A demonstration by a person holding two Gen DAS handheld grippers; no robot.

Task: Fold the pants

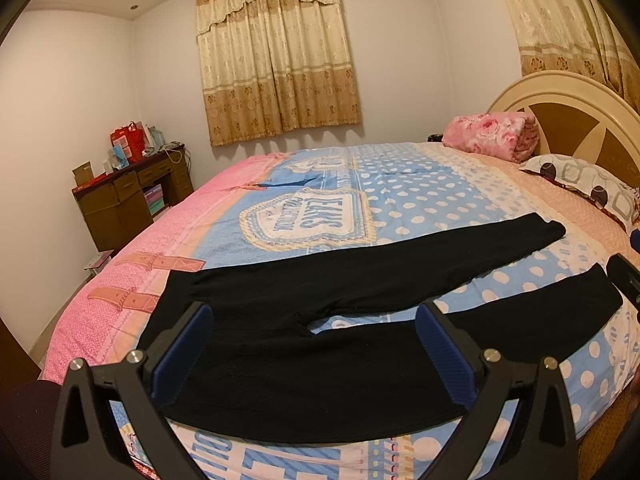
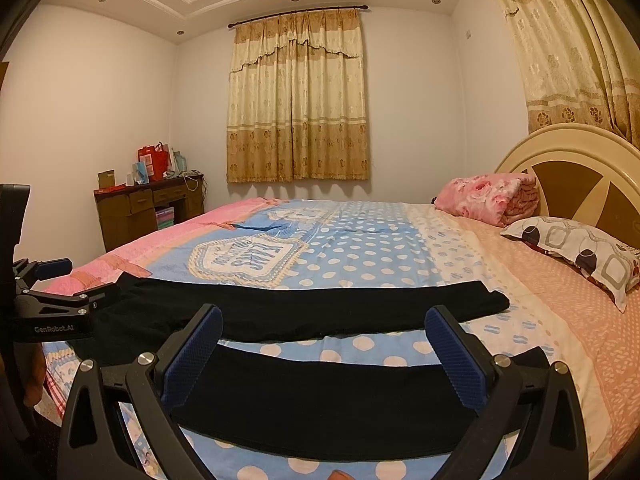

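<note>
Black pants (image 1: 304, 368) lie spread flat on the bed, waist at the left, two legs running right and apart. My left gripper (image 1: 314, 316) is open and empty, hovering over the waist and upper near leg. In the right wrist view the pants (image 2: 320, 392) show both legs; my right gripper (image 2: 324, 322) is open and empty above the near leg, toward its cuff end. The left gripper (image 2: 60, 276) shows at the left edge of that view. The right gripper's tip (image 1: 626, 276) shows at the right edge of the left wrist view.
The bedspread (image 1: 400, 192) is blue polka-dot and pink. A folded pink blanket (image 1: 492, 134) and a patterned pillow (image 1: 588, 184) lie by the headboard (image 1: 580, 120). A brown desk (image 1: 128, 192) with bags stands at the far left wall.
</note>
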